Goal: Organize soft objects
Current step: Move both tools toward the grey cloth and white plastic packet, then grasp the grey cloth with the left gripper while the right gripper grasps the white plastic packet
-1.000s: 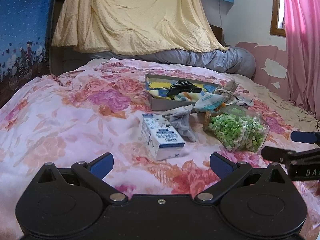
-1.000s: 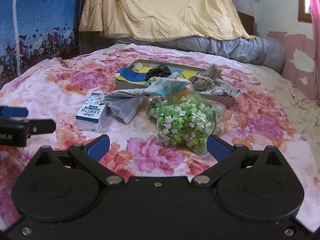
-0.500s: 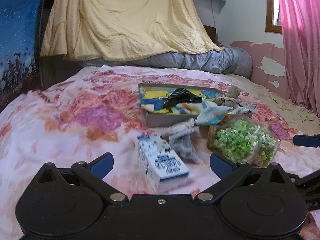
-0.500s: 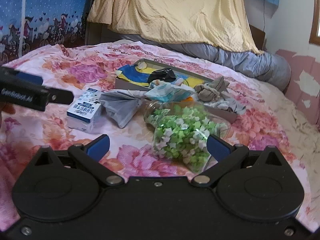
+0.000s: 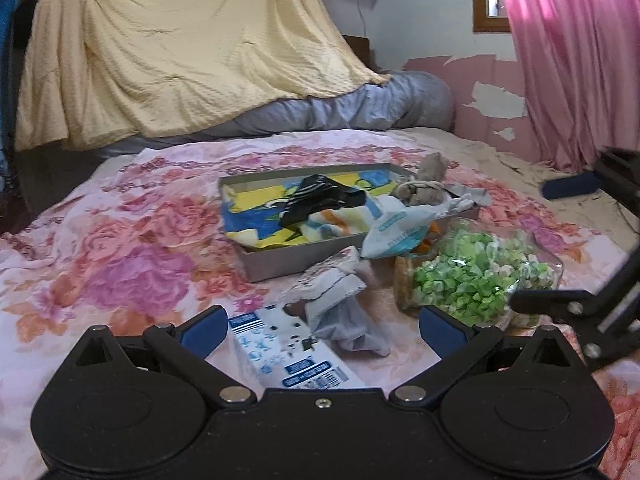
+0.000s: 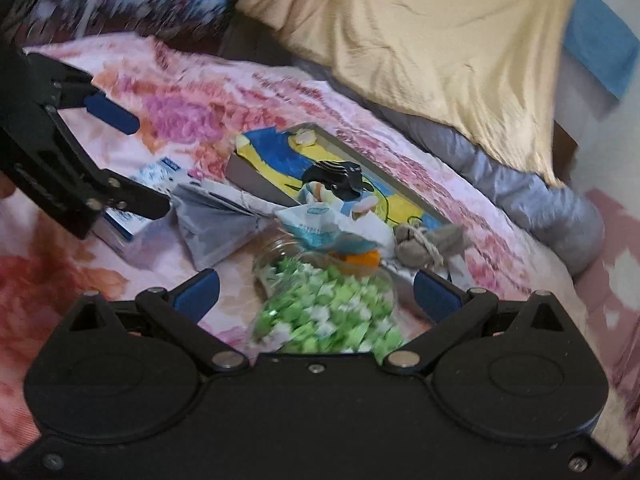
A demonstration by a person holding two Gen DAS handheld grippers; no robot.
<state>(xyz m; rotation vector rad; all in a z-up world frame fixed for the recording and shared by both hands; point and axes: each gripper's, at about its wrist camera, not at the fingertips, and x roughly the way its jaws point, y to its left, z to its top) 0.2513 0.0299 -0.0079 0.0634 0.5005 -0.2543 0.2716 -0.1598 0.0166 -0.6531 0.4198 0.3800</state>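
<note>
A shallow grey box (image 5: 276,266) on the flowered bedspread holds a yellow-blue cloth (image 5: 256,216) and a black striped sock (image 5: 320,198). A tied brown-grey bundle (image 5: 424,188) rests on its right rim, and a white-blue pouch (image 5: 400,232) hangs over the front. A crumpled grey sock (image 5: 348,320) lies just ahead of my left gripper (image 5: 322,324), which is open and empty. My right gripper (image 6: 316,296) is open over a lying jar of green paper stars (image 6: 328,308). The right wrist view also shows the box (image 6: 248,172), the grey sock (image 6: 216,228) and the bundle (image 6: 428,244).
A white-blue carton (image 5: 288,356) lies between the left fingers, close to the camera. The jar (image 5: 476,280) sits right of the grey sock. A yellow blanket (image 5: 180,60) and a grey duvet (image 5: 360,108) lie at the bed's far end, with a pink curtain (image 5: 568,60) on the right.
Both grippers have moved forward and lower toward the pile. The carton now sits between the left fingers and the jar between the right ones. The right view has tilted.
</note>
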